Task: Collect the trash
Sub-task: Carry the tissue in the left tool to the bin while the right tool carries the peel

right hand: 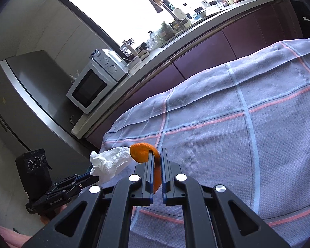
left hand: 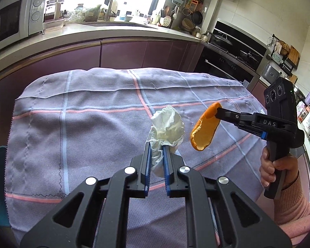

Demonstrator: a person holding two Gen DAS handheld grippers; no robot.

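My left gripper (left hand: 156, 144) is shut on a crumpled white tissue (left hand: 167, 127), which it holds above the checked tablecloth (left hand: 82, 107). To its right hangs a curved piece of orange peel (left hand: 204, 130), pinched at its top edge by my right gripper (left hand: 216, 112), with a hand on that gripper's handle. In the right wrist view my right gripper (right hand: 157, 155) is shut on the orange peel (right hand: 140, 152), clear of the tablecloth (right hand: 227, 140). The tissue (right hand: 109, 162) shows to the left there, held by my left gripper (right hand: 91, 171).
The table is covered by a lilac cloth with pink and blue stripes. Behind it runs a kitchen counter (left hand: 113, 31) with a microwave (left hand: 14, 18) and a sink tap. A stove (left hand: 237, 49) stands at the right, a fridge (right hand: 20, 103) beyond the microwave.
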